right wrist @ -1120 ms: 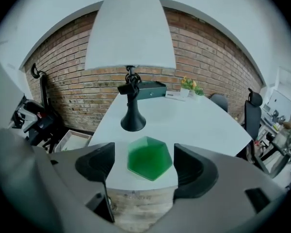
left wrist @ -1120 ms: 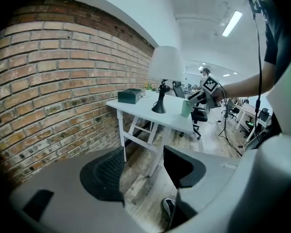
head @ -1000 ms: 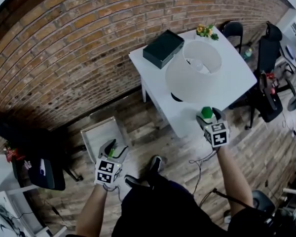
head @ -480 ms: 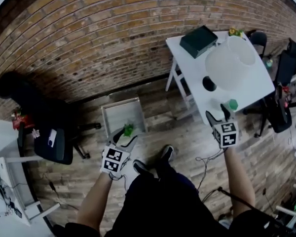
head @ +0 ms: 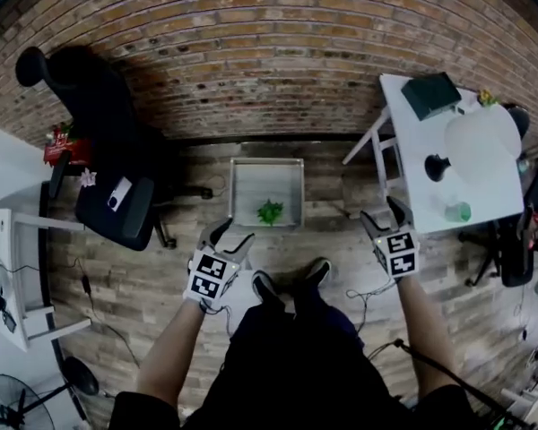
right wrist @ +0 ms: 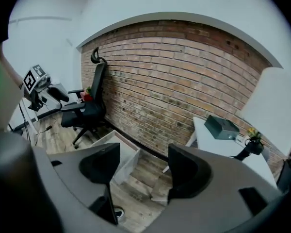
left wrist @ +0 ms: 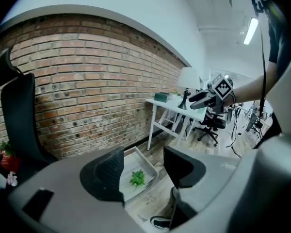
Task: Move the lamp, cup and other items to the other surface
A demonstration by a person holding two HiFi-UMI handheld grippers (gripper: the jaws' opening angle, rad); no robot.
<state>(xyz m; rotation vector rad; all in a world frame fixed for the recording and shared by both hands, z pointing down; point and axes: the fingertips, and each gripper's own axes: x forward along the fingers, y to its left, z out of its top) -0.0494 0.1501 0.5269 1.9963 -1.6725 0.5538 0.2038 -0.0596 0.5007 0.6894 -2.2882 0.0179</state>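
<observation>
On the white table (head: 414, 182) at the right stand the lamp with its white shade (head: 481, 143), a green cup (head: 460, 211), a dark box (head: 432, 94) and small flowers (head: 487, 98). A green plant sprig (head: 270, 211) lies in the white tray (head: 267, 170) on the floor. My left gripper (head: 229, 237) hovers open just short of the tray, and the sprig (left wrist: 137, 177) shows between its jaws from afar. My right gripper (head: 383, 215) is open beside the table's near corner. Its jaws have just been closing a little, with nothing between them.
A black office chair (head: 103, 164) stands left of the tray by the brick wall (head: 251, 61). Another white desk (head: 9, 267) sits at the far left, with a fan (head: 4, 401) below it. A second dark chair (head: 529, 213) is beyond the table. My shoes (head: 291, 285) are on the wood floor.
The view has swung left, so the table slid to the right edge. My right gripper has come away from the green cup, which stays on the table. Both grippers moved toward the tray.
</observation>
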